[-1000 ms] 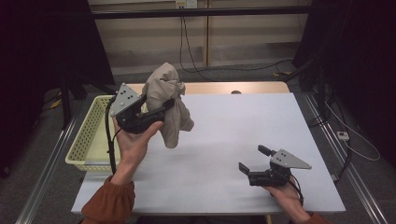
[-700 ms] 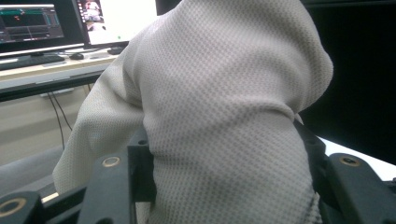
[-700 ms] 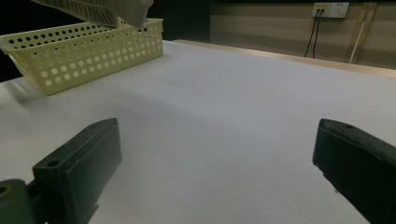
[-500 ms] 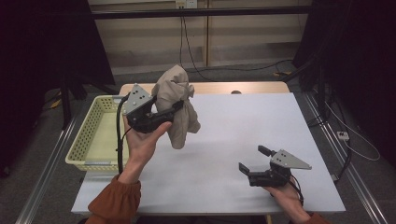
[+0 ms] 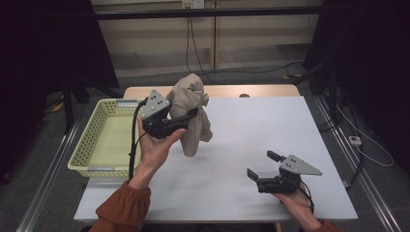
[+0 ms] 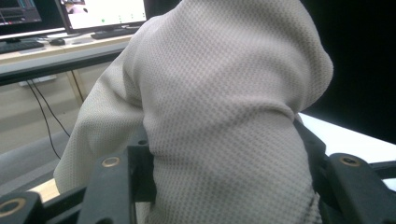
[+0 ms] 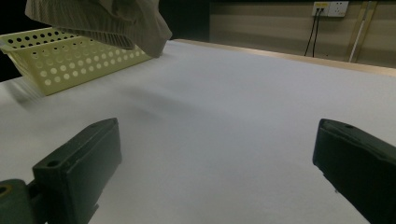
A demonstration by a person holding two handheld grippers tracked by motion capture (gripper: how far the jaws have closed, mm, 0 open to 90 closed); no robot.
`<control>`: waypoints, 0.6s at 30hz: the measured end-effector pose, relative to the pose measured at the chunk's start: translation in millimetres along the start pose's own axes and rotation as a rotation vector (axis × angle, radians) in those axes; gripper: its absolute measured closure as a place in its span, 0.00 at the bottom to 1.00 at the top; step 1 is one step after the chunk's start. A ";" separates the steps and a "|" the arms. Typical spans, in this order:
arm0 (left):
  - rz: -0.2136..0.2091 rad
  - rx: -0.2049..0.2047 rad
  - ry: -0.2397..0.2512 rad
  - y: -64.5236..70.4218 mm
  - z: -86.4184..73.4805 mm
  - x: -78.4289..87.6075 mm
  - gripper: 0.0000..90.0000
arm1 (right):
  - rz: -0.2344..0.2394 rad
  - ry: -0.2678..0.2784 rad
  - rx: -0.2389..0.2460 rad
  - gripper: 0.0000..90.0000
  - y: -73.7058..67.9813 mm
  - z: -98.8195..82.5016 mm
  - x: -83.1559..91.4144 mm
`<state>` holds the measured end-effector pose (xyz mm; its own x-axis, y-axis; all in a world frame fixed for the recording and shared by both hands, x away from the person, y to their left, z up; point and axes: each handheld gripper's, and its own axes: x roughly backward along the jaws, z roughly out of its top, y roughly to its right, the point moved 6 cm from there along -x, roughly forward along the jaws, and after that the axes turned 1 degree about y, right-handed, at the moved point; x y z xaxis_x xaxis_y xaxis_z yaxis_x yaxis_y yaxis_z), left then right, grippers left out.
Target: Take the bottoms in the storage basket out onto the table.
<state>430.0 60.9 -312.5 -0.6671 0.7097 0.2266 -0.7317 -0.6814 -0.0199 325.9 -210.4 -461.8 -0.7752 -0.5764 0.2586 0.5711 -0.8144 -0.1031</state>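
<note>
- The left hand (image 5: 157,145) was raised palm-up above the table, forearm in a rust-orange sleeve (image 5: 123,210), carrying the left gripper (image 5: 186,117) at about 10 o'clock from the table's centre.
- The left gripper's jaws were closed on a beige cloth (image 5: 192,111); in the left gripper view the cloth (image 6: 224,116) bulged up and over both jaws.
- The cloth hung in a bunched lump, its lower end near the table surface; contact could not be told.
- The right hand (image 5: 297,205) rested low at about 4 o'clock, holding the right gripper (image 5: 261,166), jaws spread wide with nothing between them.
- Against the frames before, the left hand and cloth had moved rightward, away from the basket; the right gripper was unchanged.
- The cloth was a fine waffle-textured knit. The basket (image 5: 92,140), at 9 o'clock, was pale yellow perforated plastic, rectangular. The table (image 5: 270,130) was matt white with a wooden far edge.
</note>
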 end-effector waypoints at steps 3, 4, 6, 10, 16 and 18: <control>-0.010 0.000 -0.004 1.5 -2.8 -2.6 0.47 | 0.001 -0.001 0.002 0.01 -0.4 0.1 0.0; -0.012 -0.002 -0.007 1.7 -3.7 -3.4 0.47 | 0.001 -0.001 0.003 0.01 -0.6 0.1 0.1; -0.015 -0.001 -0.015 2.6 -5.8 -5.6 0.47 | 0.002 0.000 0.003 0.01 -0.7 0.1 0.3; -0.019 0.002 -0.027 3.8 -9.0 -10.0 0.47 | 0.001 -0.001 0.003 0.01 -0.4 0.0 0.1; -0.002 0.016 -0.044 1.3 -14.0 -14.4 0.47 | 0.003 -0.003 0.003 0.01 -0.9 -0.2 -0.2; 0.004 0.015 -0.048 -0.2 -16.3 -16.7 0.47 | 0.002 -0.003 0.003 0.01 -0.9 -0.2 -0.1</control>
<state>439.0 52.1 -332.2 -0.6618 0.6980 0.2734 -0.7268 -0.6868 -0.0060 325.5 -209.6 -461.9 -0.7730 -0.5781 0.2612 0.5738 -0.8128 -0.1010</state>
